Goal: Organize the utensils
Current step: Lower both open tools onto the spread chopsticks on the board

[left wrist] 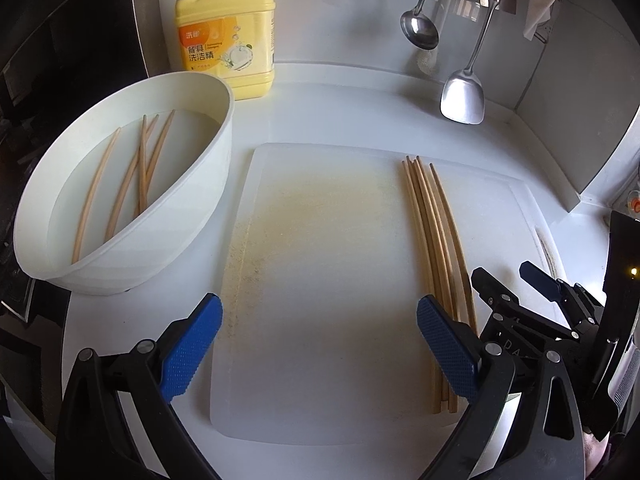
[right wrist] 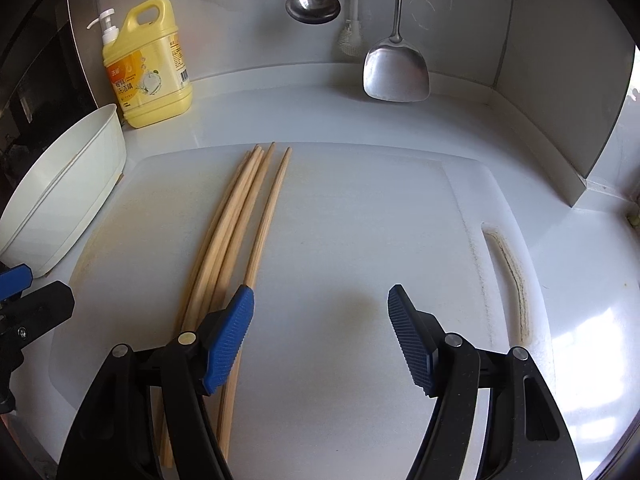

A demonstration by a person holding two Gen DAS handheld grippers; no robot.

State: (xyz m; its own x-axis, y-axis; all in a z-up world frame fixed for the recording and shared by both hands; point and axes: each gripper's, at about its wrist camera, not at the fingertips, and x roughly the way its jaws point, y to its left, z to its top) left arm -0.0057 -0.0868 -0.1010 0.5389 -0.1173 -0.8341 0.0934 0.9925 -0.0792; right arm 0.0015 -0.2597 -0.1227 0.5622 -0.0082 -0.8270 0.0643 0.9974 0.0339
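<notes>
Chopsticks (right wrist: 236, 236) lie bundled on the white cutting board (left wrist: 320, 280), beside the right gripper (right wrist: 320, 332) and left gripper (left wrist: 320, 344), both spread wide and holding nothing. More chopsticks (left wrist: 136, 176) sit in the white basin (left wrist: 192, 216) at left; farther back stands a yellow detergent bottle (left wrist: 230, 40).

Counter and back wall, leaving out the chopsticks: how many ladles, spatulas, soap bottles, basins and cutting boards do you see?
Ladle: 1
Spatula: 1
Soap bottle: 1
Basin: 1
Cutting board: 1
Total: 5
</notes>
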